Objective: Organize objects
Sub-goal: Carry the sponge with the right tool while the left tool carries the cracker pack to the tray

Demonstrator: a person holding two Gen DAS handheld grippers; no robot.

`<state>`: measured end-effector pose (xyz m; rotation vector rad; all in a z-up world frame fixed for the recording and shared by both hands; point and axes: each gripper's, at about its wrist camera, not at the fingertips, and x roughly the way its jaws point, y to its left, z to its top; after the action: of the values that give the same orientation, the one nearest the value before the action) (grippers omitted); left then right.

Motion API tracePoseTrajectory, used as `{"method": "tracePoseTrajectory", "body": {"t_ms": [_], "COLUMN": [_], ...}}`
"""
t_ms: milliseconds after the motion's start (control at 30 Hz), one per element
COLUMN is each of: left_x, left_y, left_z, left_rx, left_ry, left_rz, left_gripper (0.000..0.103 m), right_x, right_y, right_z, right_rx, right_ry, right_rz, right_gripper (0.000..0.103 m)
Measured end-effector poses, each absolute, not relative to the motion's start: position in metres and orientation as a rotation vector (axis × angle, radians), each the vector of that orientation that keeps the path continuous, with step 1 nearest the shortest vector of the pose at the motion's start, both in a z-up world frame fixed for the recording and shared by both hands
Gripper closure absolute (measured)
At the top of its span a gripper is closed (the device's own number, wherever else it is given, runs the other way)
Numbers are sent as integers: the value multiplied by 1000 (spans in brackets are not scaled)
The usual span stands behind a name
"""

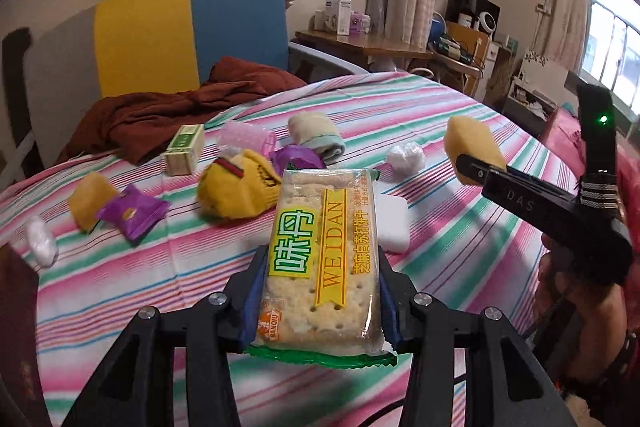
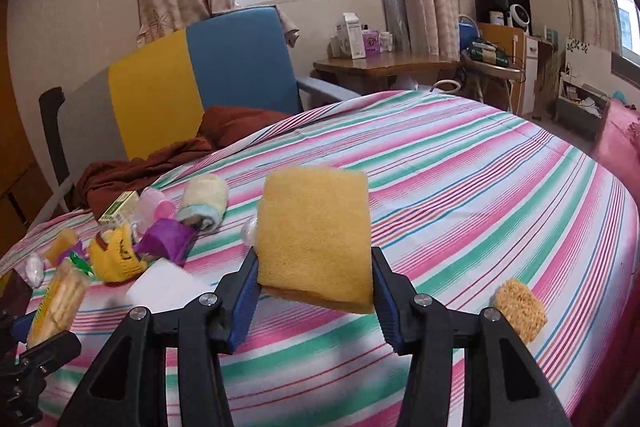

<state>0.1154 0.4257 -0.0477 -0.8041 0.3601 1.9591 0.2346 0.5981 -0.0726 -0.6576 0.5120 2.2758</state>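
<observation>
Left gripper (image 1: 320, 291): jaws clamped on a cracker packet (image 1: 320, 259), held lengthwise above the striped bedsheet (image 1: 460, 131). Packet label reads WEIDAN; its green crimped near end overhangs the fingers, and its far end blocks part of the clutter behind it.

Right gripper (image 2: 314, 287): jaws pressed against both sides of a yellow sponge (image 2: 316, 235), lifted clear of the sheet. From the left wrist view the same sponge (image 1: 472, 147) shows at the tip of the right gripper's black fingers, well right of the packet.

Clutter on the sheet, left wrist view:
- yellow knitted item (image 1: 236, 187), just left of the packet; blurred, probably a glove or sock.
- purple wrapper (image 1: 132, 213) touching a second yellow sponge (image 1: 90, 201).
- another purple wrapper (image 1: 296, 157), mostly hidden behind the packet.
- white block (image 1: 394, 223), its left part covered by the packet.
- small green-and-tan box (image 1: 184, 149), pink curler (image 1: 248, 137), rolled towel (image 1: 316, 133).
- two white crumpled lumps (image 1: 406, 157) and (image 1: 40, 243); material unclear.

Brown cloth (image 1: 168, 111) heaped at the bed's far left edge.

Right wrist view only: a coarse yellow-brown scrubber (image 2: 520, 309) lies alone on the sheet to the right, partly cut off by the gripper's frame. The packet (image 2: 60, 303) appears at the left edge, blurred.
</observation>
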Motion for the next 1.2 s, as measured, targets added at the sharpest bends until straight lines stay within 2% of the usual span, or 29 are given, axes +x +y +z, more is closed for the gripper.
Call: {"method": "tracePoseTrajectory", "body": {"t_ms": [333, 800, 1200], "left_x": [110, 82, 50], "left_y": [353, 233, 108], "left_z": [-27, -4, -2], "left_rx": [-827, -817, -858], "left_ry": [224, 79, -3], "left_rz": [2020, 2192, 2444], "left_gripper": [55, 55, 55], "right_x": [212, 159, 105], "right_y": [519, 393, 280], "right_z": [-63, -41, -11], "right_rx": [-797, -926, -1052], "right_ry": [558, 520, 412], "right_rz": [2471, 2720, 2972], "right_gripper": [52, 52, 52]}}
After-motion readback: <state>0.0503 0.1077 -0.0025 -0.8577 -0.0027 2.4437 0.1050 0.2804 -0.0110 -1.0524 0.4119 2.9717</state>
